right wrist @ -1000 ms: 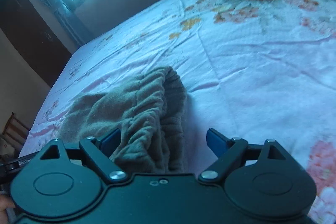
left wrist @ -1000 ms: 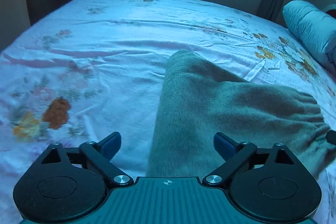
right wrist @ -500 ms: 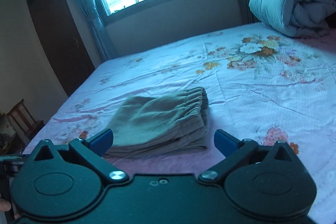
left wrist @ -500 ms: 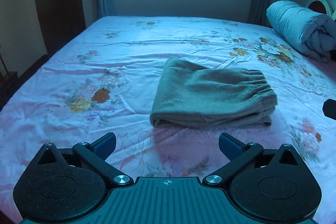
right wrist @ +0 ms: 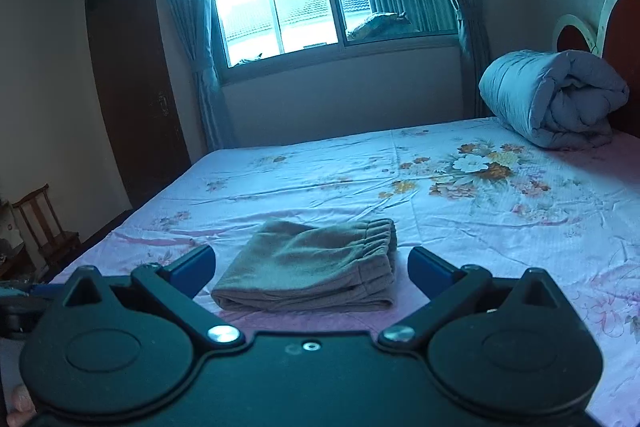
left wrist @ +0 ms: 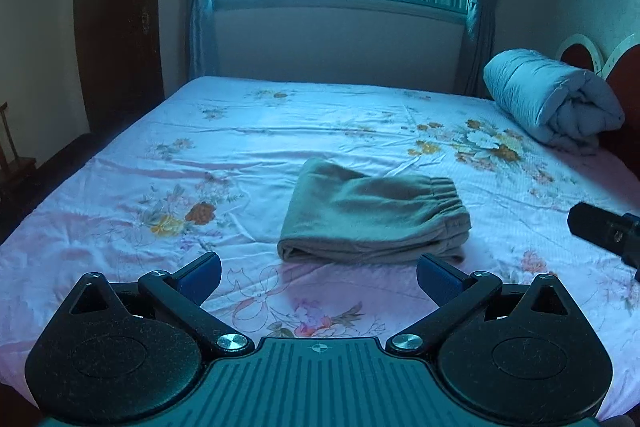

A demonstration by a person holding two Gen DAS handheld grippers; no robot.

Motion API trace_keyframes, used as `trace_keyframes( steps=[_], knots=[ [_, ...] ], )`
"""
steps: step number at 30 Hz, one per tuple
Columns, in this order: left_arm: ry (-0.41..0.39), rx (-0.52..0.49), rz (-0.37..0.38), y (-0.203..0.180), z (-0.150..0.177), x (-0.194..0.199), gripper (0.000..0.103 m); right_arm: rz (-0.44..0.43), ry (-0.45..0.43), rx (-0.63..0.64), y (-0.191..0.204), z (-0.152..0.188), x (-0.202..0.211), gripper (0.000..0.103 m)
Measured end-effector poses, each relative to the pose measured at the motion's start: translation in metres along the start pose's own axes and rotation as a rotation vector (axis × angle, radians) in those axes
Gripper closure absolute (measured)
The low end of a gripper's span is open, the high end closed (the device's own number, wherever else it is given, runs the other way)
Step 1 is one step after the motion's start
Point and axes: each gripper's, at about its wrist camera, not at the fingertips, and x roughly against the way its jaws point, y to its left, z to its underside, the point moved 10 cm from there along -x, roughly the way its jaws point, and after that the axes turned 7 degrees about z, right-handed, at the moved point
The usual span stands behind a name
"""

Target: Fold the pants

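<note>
We see the pants folded into a compact olive bundle — lying near the middle of the flowered bed, waistband toward the rolled blue quilt. Both the left gripper and the right gripper hang apart from the bundle, fingers spread wide and empty — the right one's have just been opening.
</note>
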Motion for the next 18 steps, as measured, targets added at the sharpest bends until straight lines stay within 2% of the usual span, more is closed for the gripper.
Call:
trace_keyframes(
  steps=[9,18],
  knots=[
    [-0.034,-0.039,-0.001,-0.018,-0.014,0.011,0.0,0.08,-0.03,0.027,-0.008,-0.006,0.005,0.006],
    [-0.058,-0.025,-0.009,-0.018,-0.022,0.013,0.0,0.113,-0.005,0.009,-0.017,-0.004,-0.004,0.006]
  ],
)
